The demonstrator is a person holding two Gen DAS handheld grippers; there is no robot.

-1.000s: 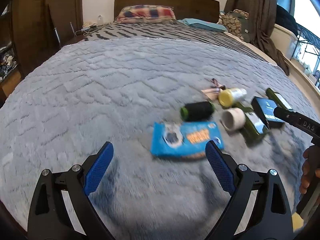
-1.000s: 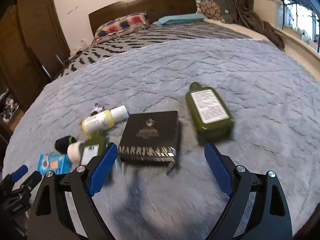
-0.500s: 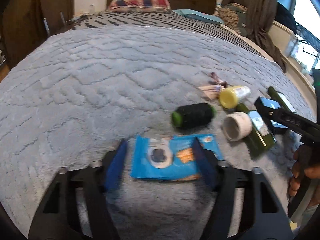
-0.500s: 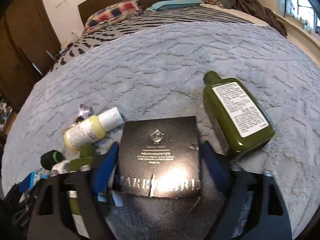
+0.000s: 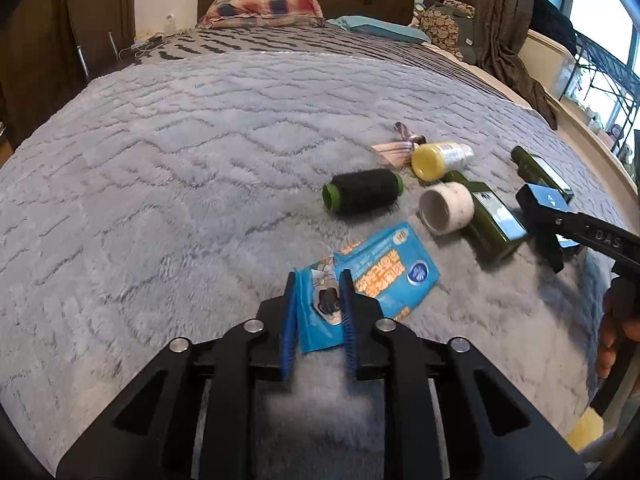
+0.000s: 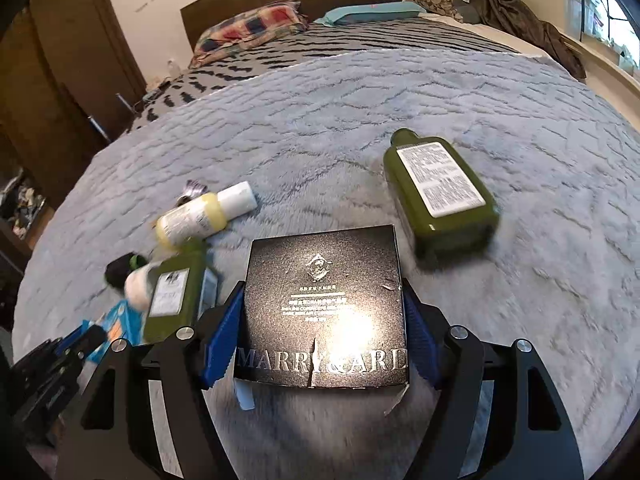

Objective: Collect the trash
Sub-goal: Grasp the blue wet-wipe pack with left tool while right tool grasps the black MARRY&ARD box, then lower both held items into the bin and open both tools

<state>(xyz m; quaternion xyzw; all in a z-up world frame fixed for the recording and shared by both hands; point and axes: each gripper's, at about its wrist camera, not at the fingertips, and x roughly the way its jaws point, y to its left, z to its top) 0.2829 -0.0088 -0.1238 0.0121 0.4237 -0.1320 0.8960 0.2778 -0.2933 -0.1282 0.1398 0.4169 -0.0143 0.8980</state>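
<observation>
While pinched, wrapper [image 5: 384, 276] within left claw [image 5: 318, 312]

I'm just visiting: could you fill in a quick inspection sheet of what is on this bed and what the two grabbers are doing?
Surface: grey blanket on a bed.
Job's things: blue wrapper, black box, two green bottles, yellow bottle, black spool, white roll.
Clutter: small wrappers.
Grippers: left gripper just closed, pinching the blue wrapper; right gripper clamps the black box.
Cables: wires near the headboard.
Surroundings: pillows, curtain.
</observation>
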